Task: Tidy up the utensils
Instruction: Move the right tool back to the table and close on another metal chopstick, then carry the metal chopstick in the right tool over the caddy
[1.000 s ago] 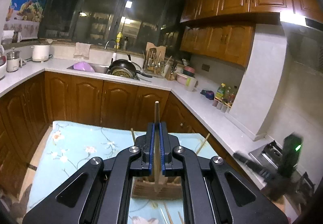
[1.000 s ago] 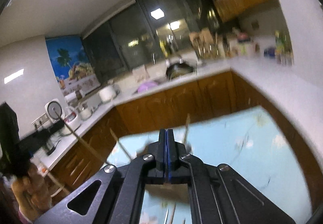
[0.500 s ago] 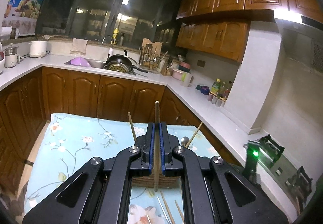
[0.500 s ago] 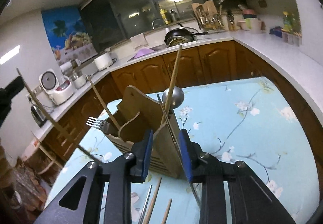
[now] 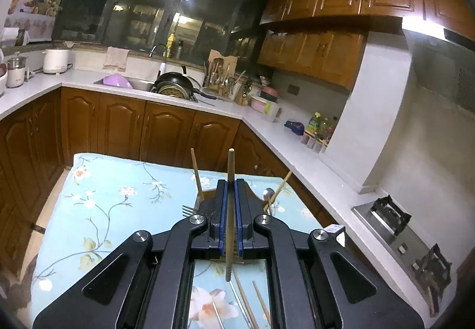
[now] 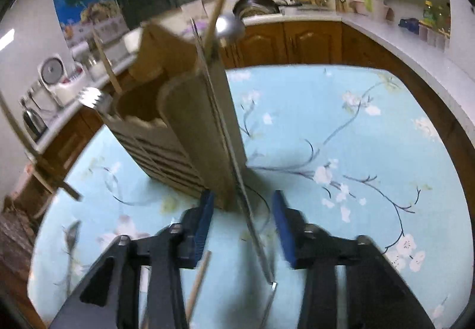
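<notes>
My left gripper (image 5: 230, 207) is shut on a wooden chopstick (image 5: 230, 180) held upright above the table. Behind it the wooden utensil holder (image 5: 204, 201) is mostly hidden; a fork (image 5: 187, 211), a spoon (image 5: 268, 194) and chopsticks stick out of it. My right gripper (image 6: 242, 225) is open, its jaws either side of the near corner of the wooden holder (image 6: 190, 127). A metal chopstick (image 6: 252, 228) leans between the jaws. Loose chopsticks (image 5: 246, 302) lie on the floral cloth (image 5: 118, 204).
The table is covered by a light blue floral cloth (image 6: 341, 136). Brown kitchen cabinets (image 5: 127, 127) and a white counter (image 5: 297, 148) run behind and to the right. A stove (image 5: 394, 225) sits at the right. A spoon (image 6: 72, 235) lies on the cloth at the left.
My right gripper has opened and dropped close to the holder's near corner. My left gripper has lowered slightly, still holding the chopstick upright.
</notes>
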Demonstrator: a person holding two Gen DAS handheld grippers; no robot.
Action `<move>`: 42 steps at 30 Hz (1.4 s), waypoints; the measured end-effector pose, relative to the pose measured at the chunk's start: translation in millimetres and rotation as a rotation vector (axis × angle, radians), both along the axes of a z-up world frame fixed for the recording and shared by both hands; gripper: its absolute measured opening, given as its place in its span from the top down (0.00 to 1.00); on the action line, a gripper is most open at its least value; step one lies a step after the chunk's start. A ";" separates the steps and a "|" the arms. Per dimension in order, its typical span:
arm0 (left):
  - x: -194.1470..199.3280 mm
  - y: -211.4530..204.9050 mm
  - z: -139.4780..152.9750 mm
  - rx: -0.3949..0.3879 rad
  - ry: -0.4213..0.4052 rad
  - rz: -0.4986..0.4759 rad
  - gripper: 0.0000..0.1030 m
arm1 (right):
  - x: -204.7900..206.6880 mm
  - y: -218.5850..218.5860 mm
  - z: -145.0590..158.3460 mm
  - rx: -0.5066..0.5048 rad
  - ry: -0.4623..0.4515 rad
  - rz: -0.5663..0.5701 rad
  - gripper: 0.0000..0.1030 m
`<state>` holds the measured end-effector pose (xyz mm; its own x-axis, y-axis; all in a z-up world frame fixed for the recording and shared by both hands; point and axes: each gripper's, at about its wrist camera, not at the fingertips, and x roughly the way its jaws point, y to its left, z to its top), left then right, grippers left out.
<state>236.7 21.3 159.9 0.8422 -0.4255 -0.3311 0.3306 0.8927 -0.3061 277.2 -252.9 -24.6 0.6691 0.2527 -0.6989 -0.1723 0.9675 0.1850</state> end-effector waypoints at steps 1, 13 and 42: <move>-1.5 -0.4 0.5 0.000 -0.002 0.000 0.96 | 0.0 -2.3 -0.7 0.007 0.020 -0.005 0.90; -18.9 -6.2 -12.8 -0.016 0.035 -0.035 0.96 | -81.0 -19.2 -0.5 0.154 0.237 0.064 0.94; -21.4 -4.9 -39.0 -0.010 0.113 -0.029 0.96 | -77.1 -31.7 -15.1 0.042 0.064 -0.154 0.96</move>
<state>215.3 16.4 120.9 0.7872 -0.4527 -0.4188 0.3189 0.8801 -0.3518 200.1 -284.6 -39.7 0.6563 0.1808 -0.7325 -0.0093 0.9727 0.2317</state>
